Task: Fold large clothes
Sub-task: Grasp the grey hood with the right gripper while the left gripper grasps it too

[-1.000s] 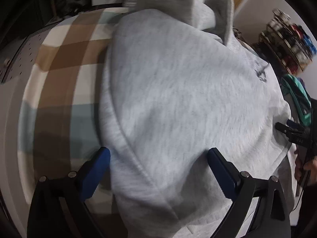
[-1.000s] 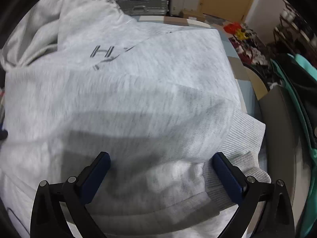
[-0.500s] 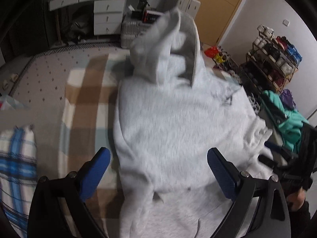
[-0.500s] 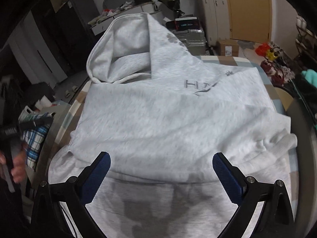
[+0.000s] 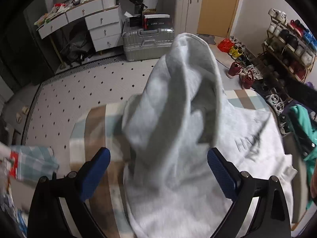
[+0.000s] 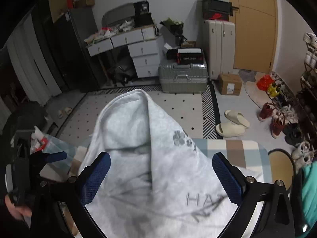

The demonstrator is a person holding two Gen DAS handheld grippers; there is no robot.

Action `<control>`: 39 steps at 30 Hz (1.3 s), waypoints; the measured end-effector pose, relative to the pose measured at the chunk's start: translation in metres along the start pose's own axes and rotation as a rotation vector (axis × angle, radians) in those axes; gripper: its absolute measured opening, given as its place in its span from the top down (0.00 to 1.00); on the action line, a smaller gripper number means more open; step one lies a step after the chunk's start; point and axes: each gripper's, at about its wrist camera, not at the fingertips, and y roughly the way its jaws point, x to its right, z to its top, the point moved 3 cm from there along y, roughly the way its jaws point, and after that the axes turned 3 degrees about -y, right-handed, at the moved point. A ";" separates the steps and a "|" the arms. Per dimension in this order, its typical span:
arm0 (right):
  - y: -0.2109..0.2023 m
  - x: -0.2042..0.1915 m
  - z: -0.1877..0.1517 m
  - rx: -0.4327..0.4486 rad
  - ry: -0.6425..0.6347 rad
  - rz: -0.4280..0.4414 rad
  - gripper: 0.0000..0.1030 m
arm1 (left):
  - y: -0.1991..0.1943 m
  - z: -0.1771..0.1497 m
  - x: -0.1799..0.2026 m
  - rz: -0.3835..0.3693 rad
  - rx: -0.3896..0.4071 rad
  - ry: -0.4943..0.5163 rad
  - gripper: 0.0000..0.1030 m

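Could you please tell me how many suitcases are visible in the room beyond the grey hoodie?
2. A silver suitcase lies flat on the floor with boxes stacked on it, and a tall white suitcase stands upright just behind it beside the wooden door. Others may be hidden among the clutter.

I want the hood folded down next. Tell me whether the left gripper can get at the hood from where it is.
Probably yes. The left gripper is open, and the grey hoodie's hood rises straight ahead between its fingers. Nothing stands between them. How far off the hood is cannot be judged from these views.
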 end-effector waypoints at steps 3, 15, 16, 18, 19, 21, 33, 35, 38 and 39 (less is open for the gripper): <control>0.046 -0.004 0.016 -0.035 -0.026 -0.021 0.03 | 0.013 0.010 0.000 0.000 0.038 0.009 0.12; 0.140 -0.005 0.023 -0.099 -0.067 -0.108 0.98 | 0.026 0.023 -0.030 -0.005 0.092 -0.045 0.96; 0.137 -0.006 0.022 -0.092 -0.079 -0.138 0.98 | 0.018 0.025 -0.032 0.005 0.109 -0.044 0.96; 0.114 -0.003 0.024 -0.032 -0.110 -0.222 0.98 | 0.002 0.032 -0.031 0.027 0.137 -0.048 0.96; 0.101 -0.001 0.026 -0.006 -0.117 -0.253 0.98 | -0.005 0.036 -0.029 0.037 0.147 -0.049 0.96; 0.068 0.007 0.029 0.058 -0.116 -0.277 0.99 | -0.026 0.046 -0.027 0.047 0.197 -0.064 0.96; 0.024 0.077 -0.084 -0.046 -0.008 -0.218 0.97 | -0.037 0.017 0.029 -0.158 0.259 -0.056 0.96; 0.042 0.079 -0.114 -0.145 -0.023 -0.210 0.96 | -0.020 -0.005 0.046 -0.168 0.196 0.030 0.92; 0.054 0.085 -0.152 -0.239 -0.014 -0.175 0.86 | -0.006 -0.034 0.063 -0.102 0.149 0.177 0.77; 0.052 0.087 -0.157 -0.237 -0.007 -0.152 0.84 | -0.008 -0.041 0.066 -0.081 0.149 0.213 0.77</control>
